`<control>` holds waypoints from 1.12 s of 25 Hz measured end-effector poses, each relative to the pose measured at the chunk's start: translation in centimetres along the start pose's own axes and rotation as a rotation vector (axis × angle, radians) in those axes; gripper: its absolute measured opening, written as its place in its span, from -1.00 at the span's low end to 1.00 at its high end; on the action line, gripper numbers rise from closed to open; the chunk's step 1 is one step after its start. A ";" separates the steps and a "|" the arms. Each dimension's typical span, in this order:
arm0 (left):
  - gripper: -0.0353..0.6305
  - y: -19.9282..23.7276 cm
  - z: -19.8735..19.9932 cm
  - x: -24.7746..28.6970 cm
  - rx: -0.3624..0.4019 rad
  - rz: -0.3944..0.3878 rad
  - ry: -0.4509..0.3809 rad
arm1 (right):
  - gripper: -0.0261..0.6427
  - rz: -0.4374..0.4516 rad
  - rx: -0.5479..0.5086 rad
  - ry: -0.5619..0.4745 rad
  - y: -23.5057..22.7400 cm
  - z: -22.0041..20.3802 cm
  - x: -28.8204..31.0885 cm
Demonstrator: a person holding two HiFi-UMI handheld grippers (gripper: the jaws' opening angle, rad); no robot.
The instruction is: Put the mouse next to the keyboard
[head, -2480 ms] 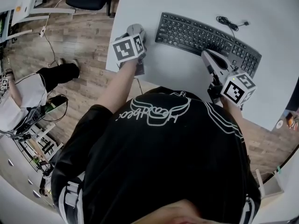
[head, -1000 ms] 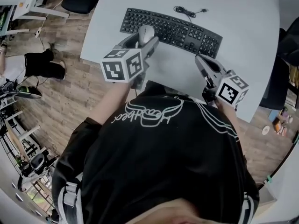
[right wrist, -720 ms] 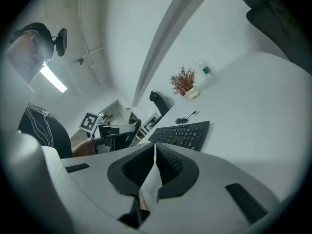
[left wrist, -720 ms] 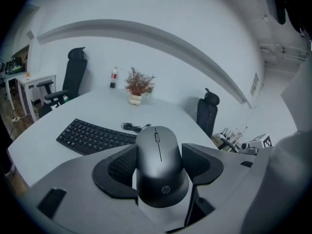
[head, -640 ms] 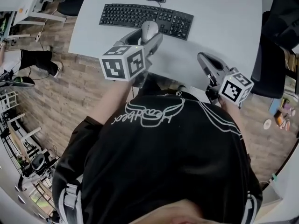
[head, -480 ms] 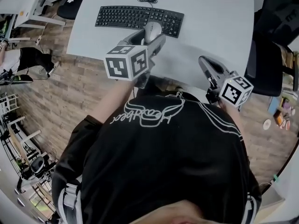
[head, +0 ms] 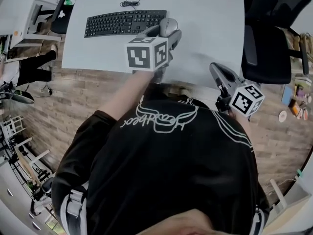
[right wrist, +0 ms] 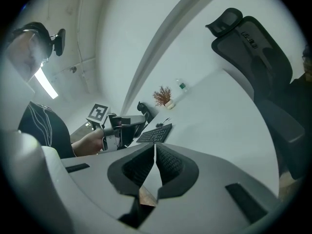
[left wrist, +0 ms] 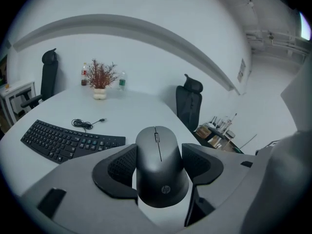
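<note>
A grey mouse (left wrist: 161,165) sits between the pads of my left gripper (left wrist: 160,152), which is shut on its sides. In the head view the mouse (head: 169,25) hangs just off the right end of the black keyboard (head: 124,22), above the white table (head: 210,13). Whether it touches the tabletop I cannot tell. The left gripper view has the keyboard (left wrist: 68,140) ahead and to the left. My right gripper (head: 218,72) is shut and empty over the table's near edge, further right. Its pads (right wrist: 165,162) meet with nothing between them.
The keyboard's cable (head: 132,3) lies coiled behind it. A black office chair (head: 266,43) stands at the table's right side. A potted plant (left wrist: 100,77) and bottles stand at the far end of the table, with another chair (left wrist: 190,101) beyond. Wooden floor lies below the near edge.
My left gripper has carried the mouse rightward from over the keyboard's middle to just past its right end. The right gripper has also shifted right, still shut.
</note>
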State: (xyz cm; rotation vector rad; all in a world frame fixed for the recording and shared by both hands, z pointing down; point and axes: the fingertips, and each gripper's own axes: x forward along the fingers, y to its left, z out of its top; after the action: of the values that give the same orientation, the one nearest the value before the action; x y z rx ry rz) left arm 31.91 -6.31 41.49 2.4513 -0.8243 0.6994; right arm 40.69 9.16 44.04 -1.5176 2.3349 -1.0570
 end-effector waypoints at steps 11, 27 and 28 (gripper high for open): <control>0.00 -0.9 -4.5 7.3 0.063 0.065 0.150 | -0.87 -0.095 -0.019 -0.033 -3.4 1.6 -2.1; 0.01 1.5 -8.6 12.0 0.109 0.170 0.305 | -0.87 -0.099 0.004 -0.008 -4.1 1.7 0.0; 0.01 1.4 -8.6 12.2 0.110 0.168 0.299 | -0.87 -0.099 0.007 -0.008 -4.2 1.7 0.0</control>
State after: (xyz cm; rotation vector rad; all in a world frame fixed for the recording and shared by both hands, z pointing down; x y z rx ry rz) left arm 36.72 -7.52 55.64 2.3084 -0.8971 1.1680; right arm 44.57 7.37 45.49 -1.6471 2.2690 -1.0781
